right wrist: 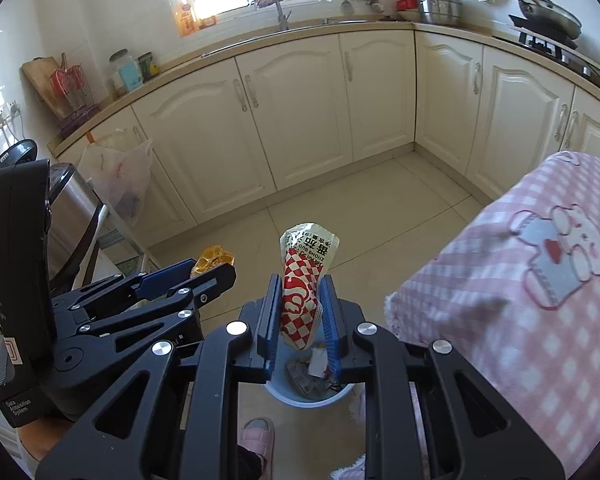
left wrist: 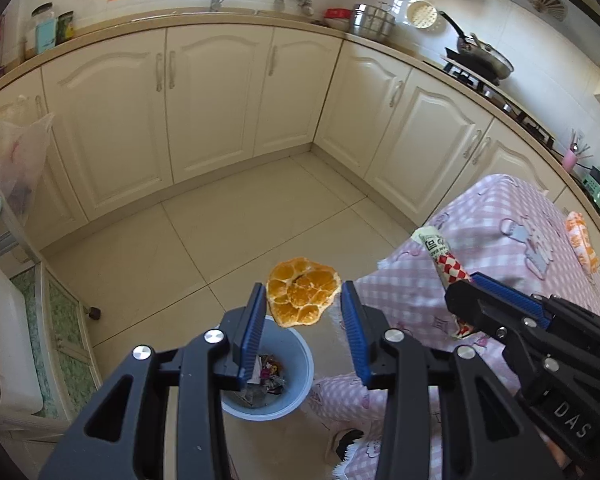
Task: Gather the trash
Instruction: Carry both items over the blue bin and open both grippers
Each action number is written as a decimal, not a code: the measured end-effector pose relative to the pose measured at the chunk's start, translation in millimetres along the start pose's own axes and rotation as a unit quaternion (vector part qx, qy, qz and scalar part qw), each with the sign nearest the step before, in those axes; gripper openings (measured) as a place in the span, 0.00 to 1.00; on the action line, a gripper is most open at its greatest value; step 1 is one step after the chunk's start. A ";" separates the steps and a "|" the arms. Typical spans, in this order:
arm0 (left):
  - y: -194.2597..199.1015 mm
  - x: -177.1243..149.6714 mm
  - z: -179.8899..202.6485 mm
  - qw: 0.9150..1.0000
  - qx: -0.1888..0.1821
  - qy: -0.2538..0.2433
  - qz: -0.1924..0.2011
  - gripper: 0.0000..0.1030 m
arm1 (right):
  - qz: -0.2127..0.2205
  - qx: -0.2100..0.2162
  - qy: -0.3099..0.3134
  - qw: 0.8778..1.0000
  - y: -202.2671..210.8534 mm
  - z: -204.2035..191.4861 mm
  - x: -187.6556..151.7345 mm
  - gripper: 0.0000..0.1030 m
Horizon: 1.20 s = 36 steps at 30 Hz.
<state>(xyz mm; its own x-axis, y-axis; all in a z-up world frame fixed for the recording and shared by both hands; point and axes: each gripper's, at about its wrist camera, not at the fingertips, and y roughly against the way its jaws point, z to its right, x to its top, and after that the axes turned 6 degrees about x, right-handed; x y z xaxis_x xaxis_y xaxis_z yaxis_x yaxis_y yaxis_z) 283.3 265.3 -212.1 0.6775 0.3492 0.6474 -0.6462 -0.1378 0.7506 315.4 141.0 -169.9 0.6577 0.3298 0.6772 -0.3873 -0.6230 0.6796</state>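
Blue bin [left wrist: 300,364] sits half hidden behind both grippers. Left gripper [left wrist: 304,316] gapes, orange peel [left wrist: 302,290] touching one pad; right gripper [right wrist: 300,312] clamps a sauce packet [right wrist: 304,280].

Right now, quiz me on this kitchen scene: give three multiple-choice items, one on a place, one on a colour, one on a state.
1. Where is the bin?
A. On the counter
B. On the floor beneath both grippers
C. Inside a cupboard

2. What colour is the bin?
A. Blue
B. Red
C. Black

3. What is the left gripper doing?
A. Squeezing a spoon
B. Clamped on the tablecloth
C. Open, with the orange peel between its fingers

Answers:
1 B: it stands on the tiles under the fingers in both views.
2 A: its rim is pale blue.
3 C: there is a gap on the peel's right side, while the right gripper clamps the sauce packet.
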 end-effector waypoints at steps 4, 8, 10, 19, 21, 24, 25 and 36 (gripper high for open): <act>-10.6 0.9 -16.7 1.000 0.000 0.019 -0.003 0.46 | -0.007 0.005 0.001 1.000 -13.5 -4.2 1.1 0.18; -18.3 -1.1 -24.7 0.999 0.003 0.032 -0.009 0.52 | -0.013 0.006 -0.001 1.000 -22.3 -4.8 1.2 0.18; -20.9 -3.0 -28.2 0.999 0.005 0.037 -0.013 0.54 | -0.018 0.007 -0.002 1.000 -26.3 -4.1 0.5 0.18; -21.1 -9.0 -36.2 0.999 0.011 0.040 -0.014 0.55 | -0.033 0.012 -0.004 0.999 -39.2 -3.8 -2.7 0.18; -20.7 -9.6 -38.4 0.999 0.012 0.043 -0.014 0.55 | -0.034 0.013 -0.006 0.999 -41.3 -3.7 -1.7 0.18; -20.8 -8.3 -41.4 0.999 0.015 0.045 -0.013 0.55 | -0.034 0.016 -0.008 0.999 -43.0 -3.2 -0.1 0.18; -20.4 -8.0 -42.4 0.999 0.016 0.046 -0.012 0.55 | -0.033 0.017 -0.008 0.999 -43.7 -3.8 1.0 0.18; -7.0 0.4 -45.4 0.998 0.015 0.060 0.002 0.55 | -0.010 0.016 -0.005 1.000 -39.5 -0.6 10.6 0.34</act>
<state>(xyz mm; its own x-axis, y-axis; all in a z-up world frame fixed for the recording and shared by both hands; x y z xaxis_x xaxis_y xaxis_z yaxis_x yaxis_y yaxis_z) 272.2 308.5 -223.1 0.6266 0.4571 0.6312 -0.6364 -0.1673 0.7530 337.3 169.5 -189.5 0.6717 0.3343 0.6611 -0.3545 -0.6385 0.6831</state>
